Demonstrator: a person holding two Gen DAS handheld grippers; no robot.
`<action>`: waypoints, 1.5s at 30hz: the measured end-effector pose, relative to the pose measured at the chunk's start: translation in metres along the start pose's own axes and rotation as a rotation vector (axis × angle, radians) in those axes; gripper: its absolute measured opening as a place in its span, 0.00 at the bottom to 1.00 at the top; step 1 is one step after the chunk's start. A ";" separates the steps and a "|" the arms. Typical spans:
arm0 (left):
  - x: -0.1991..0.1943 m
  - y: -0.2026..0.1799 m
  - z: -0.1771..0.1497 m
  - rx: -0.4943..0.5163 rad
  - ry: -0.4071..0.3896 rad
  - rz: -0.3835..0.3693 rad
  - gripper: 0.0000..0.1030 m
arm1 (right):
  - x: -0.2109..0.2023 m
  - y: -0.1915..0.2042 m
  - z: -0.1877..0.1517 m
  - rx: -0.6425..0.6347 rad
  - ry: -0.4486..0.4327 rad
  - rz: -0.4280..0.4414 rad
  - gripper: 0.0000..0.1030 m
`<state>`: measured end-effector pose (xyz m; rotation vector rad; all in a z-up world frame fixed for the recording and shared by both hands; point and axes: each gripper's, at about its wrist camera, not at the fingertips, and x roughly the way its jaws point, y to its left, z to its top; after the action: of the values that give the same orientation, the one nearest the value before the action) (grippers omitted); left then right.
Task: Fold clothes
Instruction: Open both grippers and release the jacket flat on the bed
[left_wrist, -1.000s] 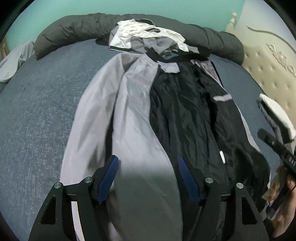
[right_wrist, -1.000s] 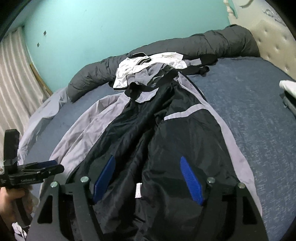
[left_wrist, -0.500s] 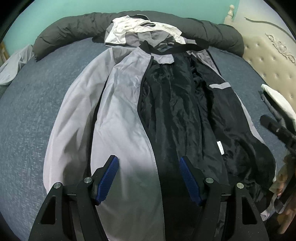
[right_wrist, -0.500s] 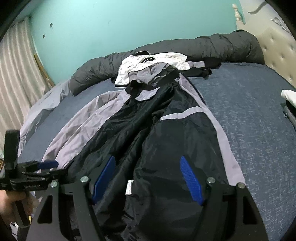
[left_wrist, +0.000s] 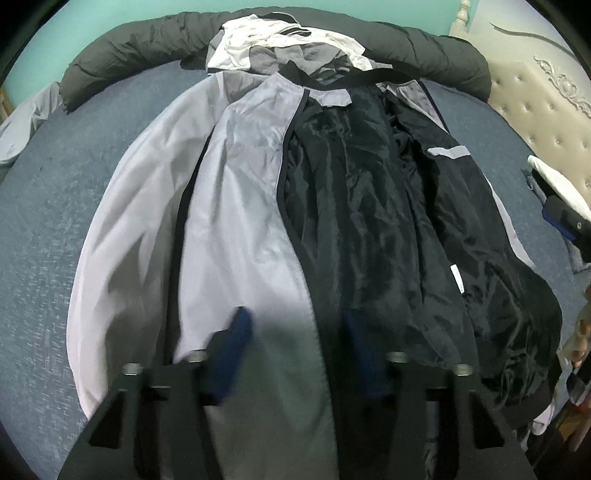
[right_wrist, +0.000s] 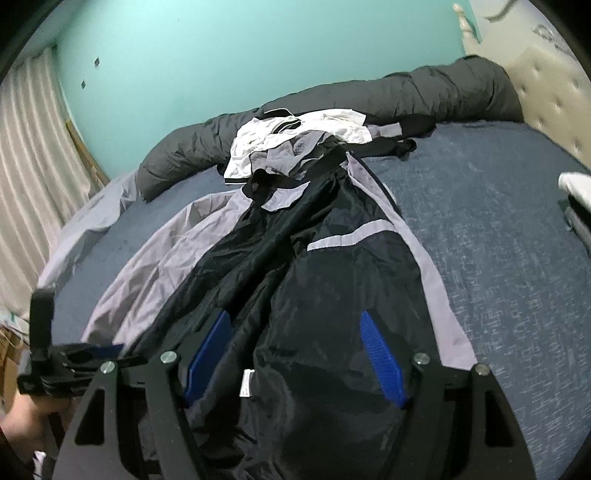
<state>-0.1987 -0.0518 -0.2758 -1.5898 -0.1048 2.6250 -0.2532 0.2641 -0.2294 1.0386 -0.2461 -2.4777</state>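
A grey and black jacket (left_wrist: 236, 206) lies spread open lengthwise on the blue bed (left_wrist: 44, 221), its black lining (left_wrist: 354, 206) facing up. It also shows in the right wrist view (right_wrist: 332, 280). My left gripper (left_wrist: 295, 332) is open and empty above the jacket's near hem, blurred by motion. My right gripper (right_wrist: 295, 332) is open and empty above the black lining near the hem. The left gripper shows at the left edge of the right wrist view (right_wrist: 81, 354); the right gripper shows at the right edge of the left wrist view (left_wrist: 565, 221).
A pile of white and grey clothes (left_wrist: 280, 48) lies at the jacket's collar end. A rolled dark grey duvet (right_wrist: 424, 96) runs along the far edge of the bed. A tufted headboard (left_wrist: 546, 110) stands at the right, with folded white cloth (right_wrist: 576, 184) near it.
Both grippers have pulled back toward the jacket's near hem, so more of the jacket shows. Both stay open and empty. The jacket has not moved.
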 end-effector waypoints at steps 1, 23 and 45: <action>-0.001 0.000 -0.001 0.003 0.000 -0.006 0.35 | 0.000 -0.001 0.000 0.009 -0.001 0.005 0.72; -0.061 -0.007 0.031 -0.011 -0.091 -0.126 0.17 | 0.001 0.002 0.003 0.037 -0.004 0.049 0.72; 0.027 -0.118 0.048 0.006 0.073 -0.364 0.42 | -0.003 -0.028 0.003 0.112 0.000 0.035 0.72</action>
<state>-0.2502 0.0667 -0.2661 -1.4969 -0.3460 2.2868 -0.2624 0.2905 -0.2348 1.0694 -0.4035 -2.4567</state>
